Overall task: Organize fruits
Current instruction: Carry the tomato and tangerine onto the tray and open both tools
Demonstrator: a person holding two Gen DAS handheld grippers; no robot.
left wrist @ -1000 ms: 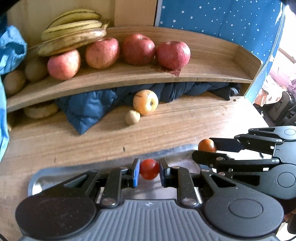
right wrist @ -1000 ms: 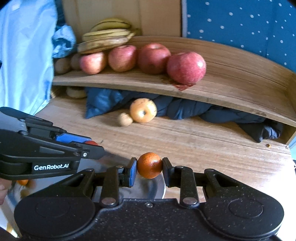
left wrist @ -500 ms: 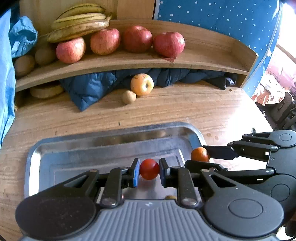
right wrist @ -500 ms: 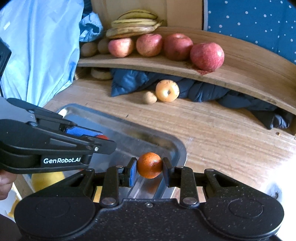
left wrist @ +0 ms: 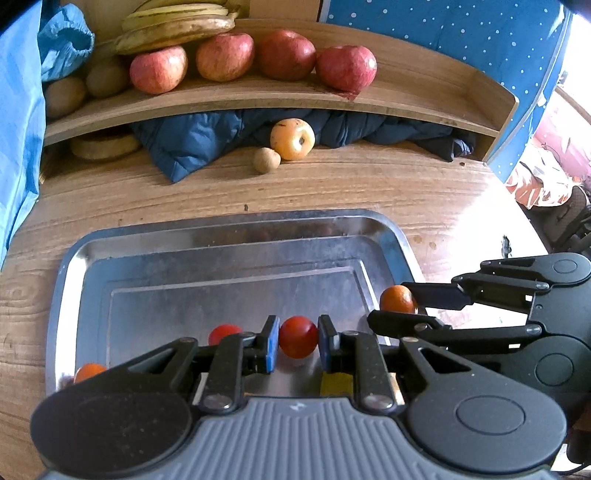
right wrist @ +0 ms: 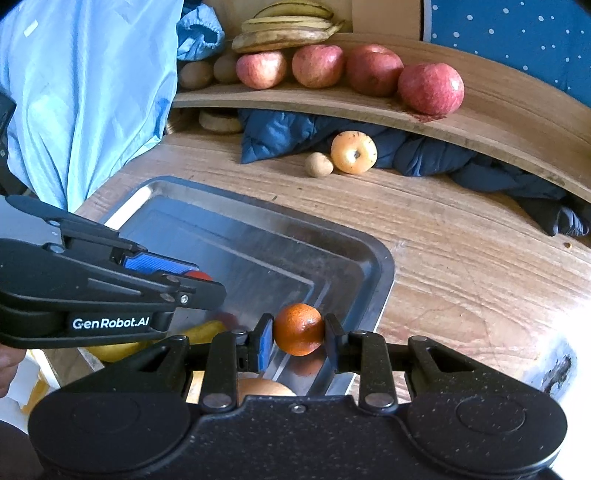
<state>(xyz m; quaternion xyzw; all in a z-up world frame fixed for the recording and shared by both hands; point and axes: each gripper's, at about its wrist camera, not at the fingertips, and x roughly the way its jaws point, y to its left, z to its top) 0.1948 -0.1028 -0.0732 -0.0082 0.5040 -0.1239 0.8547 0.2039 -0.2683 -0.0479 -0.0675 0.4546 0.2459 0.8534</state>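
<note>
- The left gripper (left wrist: 298, 345) is clenched on a small red tomato (left wrist: 298, 336), which sits squarely between its blue-padded fingers (left wrist: 272, 343) above the near half of the metal tray (left wrist: 236, 225).
- On the tray floor, just left of that gripper, lies a second red tomato (left wrist: 222, 333); further left, by the tray's near-left corner, a small orange fruit (left wrist: 89, 371) is half hidden behind the gripper body.
- The right gripper (right wrist: 298, 341) grasps a small orange (right wrist: 298, 334), pinched between both fingers and hanging over the tray's right rim, near its near-right corner.
- Beyond the tray's far rim, on the wooden table (left wrist: 369, 188), a yellow apple (left wrist: 292, 139) and a small brown fruit (left wrist: 266, 160) lie touching.
- Past them, the wooden shelf (left wrist: 258, 96) carries red apples (left wrist: 346, 68) and bananas (left wrist: 177, 27).
</note>
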